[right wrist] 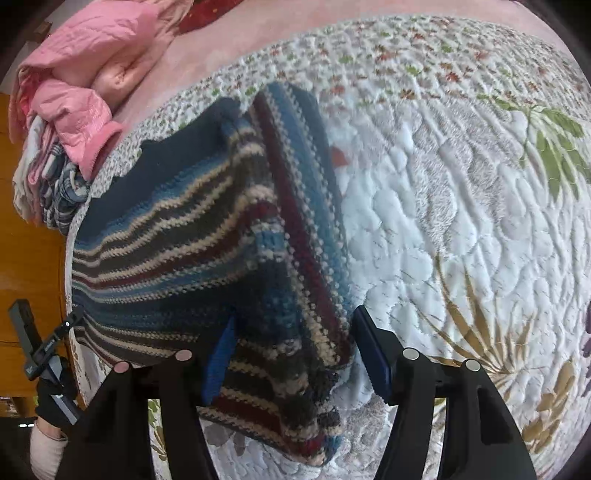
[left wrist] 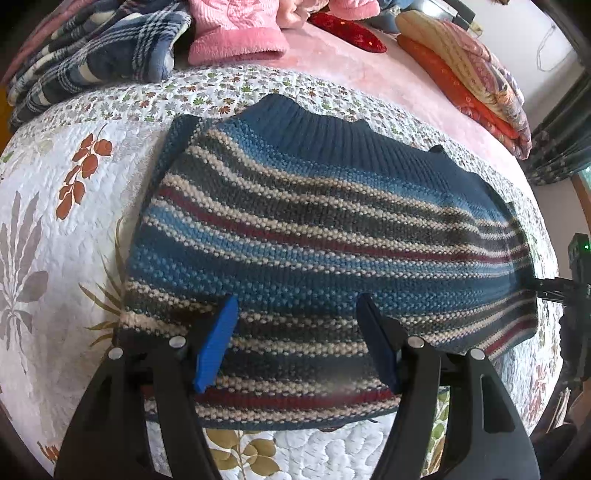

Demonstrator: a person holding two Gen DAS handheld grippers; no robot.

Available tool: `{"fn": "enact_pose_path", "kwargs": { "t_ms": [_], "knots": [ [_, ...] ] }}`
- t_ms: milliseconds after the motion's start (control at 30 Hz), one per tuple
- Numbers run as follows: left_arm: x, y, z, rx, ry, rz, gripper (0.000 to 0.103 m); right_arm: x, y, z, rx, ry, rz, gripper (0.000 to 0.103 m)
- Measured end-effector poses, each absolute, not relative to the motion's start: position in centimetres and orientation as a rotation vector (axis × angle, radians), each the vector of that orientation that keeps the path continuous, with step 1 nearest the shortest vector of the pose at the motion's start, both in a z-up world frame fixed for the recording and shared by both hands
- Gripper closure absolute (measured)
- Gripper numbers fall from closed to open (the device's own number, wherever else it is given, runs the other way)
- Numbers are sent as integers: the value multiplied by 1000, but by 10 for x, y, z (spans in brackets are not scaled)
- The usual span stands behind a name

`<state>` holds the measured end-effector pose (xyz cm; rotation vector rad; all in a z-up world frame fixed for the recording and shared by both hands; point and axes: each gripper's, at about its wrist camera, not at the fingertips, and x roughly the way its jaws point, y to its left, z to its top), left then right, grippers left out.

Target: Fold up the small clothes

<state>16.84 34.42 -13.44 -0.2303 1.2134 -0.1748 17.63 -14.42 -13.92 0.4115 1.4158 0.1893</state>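
Note:
A knit sweater point(left wrist: 314, 229) striped in blue, cream, grey and dark red lies flat on the quilt, its navy ribbed collar on the far side. My left gripper point(left wrist: 297, 343) hovers open over the near hem, its blue pads point(left wrist: 218, 343) spread wide. In the right wrist view the sweater point(right wrist: 177, 240) has one striped sleeve point(right wrist: 295, 206) folded over its body. My right gripper point(right wrist: 295, 354) is open, with the bunched sleeve end lying between its spread fingers. Part of the right gripper point(left wrist: 546, 288) shows at the sweater's right edge.
The white floral quilt point(left wrist: 55, 258) point(right wrist: 461, 221) covers the bed. Pink garments point(left wrist: 236, 33) point(right wrist: 81, 74) and a plaid blanket point(left wrist: 92, 55) are piled at the back left, with folded orange bedding point(left wrist: 469, 74) at the back right. A gloved hand point(right wrist: 51, 398) holds the left gripper by the bed's edge.

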Motion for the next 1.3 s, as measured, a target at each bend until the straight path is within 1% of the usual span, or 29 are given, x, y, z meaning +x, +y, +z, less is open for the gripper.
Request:
{"fn": "enact_pose_path", "kwargs": {
  "t_ms": [167, 200, 233, 400, 600, 1033, 1133, 1300],
  "knots": [
    [169, 347, -136, -254, 1215, -176, 36, 178, -137, -137, 401, 1385, 215, 62],
    [169, 347, -136, -252, 1215, -178, 36, 178, -137, -131, 408, 1372, 225, 72],
    [169, 347, -136, -251, 1216, -179, 36, 179, -137, -126, 425, 1357, 240, 75],
    [168, 348, -136, -253, 1214, -181, 36, 179, -139, -102, 487, 1294, 286, 77],
    [168, 348, -137, -245, 1218, -187, 36, 178, -152, -129, 490, 1375, 207, 78],
    [171, 343, -141, -219, 1222, -194, 33, 177, -153, -142, 481, 1387, 182, 77],
    [171, 345, -140, -236, 1224, -193, 33, 179, -152, -134, 486, 1378, 181, 78],
    [171, 348, -139, -267, 1227, -185, 33, 181, -139, -102, 463, 1326, 203, 79]
  ]
}}
